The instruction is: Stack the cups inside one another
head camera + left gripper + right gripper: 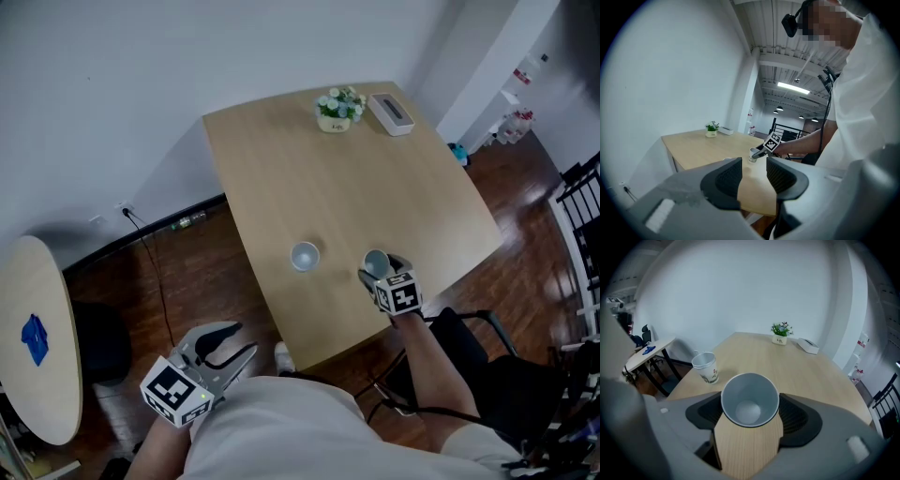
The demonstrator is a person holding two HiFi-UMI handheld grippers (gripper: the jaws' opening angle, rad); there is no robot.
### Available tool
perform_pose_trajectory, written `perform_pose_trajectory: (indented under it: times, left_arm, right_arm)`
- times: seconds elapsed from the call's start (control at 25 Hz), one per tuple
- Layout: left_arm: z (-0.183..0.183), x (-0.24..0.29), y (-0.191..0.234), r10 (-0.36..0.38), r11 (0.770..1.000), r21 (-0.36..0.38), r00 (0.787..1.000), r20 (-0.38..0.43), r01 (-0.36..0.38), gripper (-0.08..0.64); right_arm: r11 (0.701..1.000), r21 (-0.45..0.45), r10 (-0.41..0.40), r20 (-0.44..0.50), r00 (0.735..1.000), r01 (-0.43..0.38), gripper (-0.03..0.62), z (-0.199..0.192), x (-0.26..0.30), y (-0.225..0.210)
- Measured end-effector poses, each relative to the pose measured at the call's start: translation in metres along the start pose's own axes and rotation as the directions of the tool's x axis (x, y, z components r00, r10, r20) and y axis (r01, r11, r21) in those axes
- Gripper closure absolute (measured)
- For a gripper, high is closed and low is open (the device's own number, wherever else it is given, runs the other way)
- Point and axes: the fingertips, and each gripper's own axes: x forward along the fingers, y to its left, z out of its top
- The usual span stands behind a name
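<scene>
Two white paper cups stand upright near the front edge of the wooden table. One cup stands free, left of the other. The second cup sits between the jaws of my right gripper; in the right gripper view this cup fills the gap and both pads touch its sides, with the free cup off to the left. My left gripper hangs below the table's edge beside my body, open and empty. In the left gripper view my left gripper looks towards the held cup.
A small potted plant and a white box sit at the table's far edge. A round side table with a blue object stands at the left. A black chair is at the lower right.
</scene>
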Motion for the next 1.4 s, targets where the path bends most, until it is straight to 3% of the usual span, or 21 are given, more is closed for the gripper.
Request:
perform_pose_trajectory:
  times: [0.2, 0.68, 1.0, 1.4]
  left_arm:
    - [0.001, -0.001, 0.006, -0.002, 1.000, -0.011, 1.000, 0.023, 0.002, 0.387]
    - [-0.014, -0.049, 0.008, 0.057, 0.998, -0.041, 0.996, 0.065, -0.055, 0.387]
    - [-0.022, -0.078, 0.018, 0.128, 0.990, -0.066, 0.989, 0.067, -0.124, 0.387]
    - [-0.024, -0.096, 0.017, 0.162, 0.986, -0.063, 0.984, 0.076, -0.158, 0.387]
  right_arm:
    - [0.998, -0.035, 0.047, 0.040, 0.998, -0.046, 0.221, 0.043, -0.012, 0.018]
    - [0.975, -0.159, 0.177, 0.121, 0.977, -0.157, 0.221, 0.122, -0.024, 0.113]
    - [0.961, -0.207, 0.206, 0.098, 0.974, -0.182, 0.222, 0.131, 0.001, 0.143]
    - [0.956, -0.200, 0.225, 0.035, 0.974, -0.214, 0.212, 0.108, 0.027, 0.152]
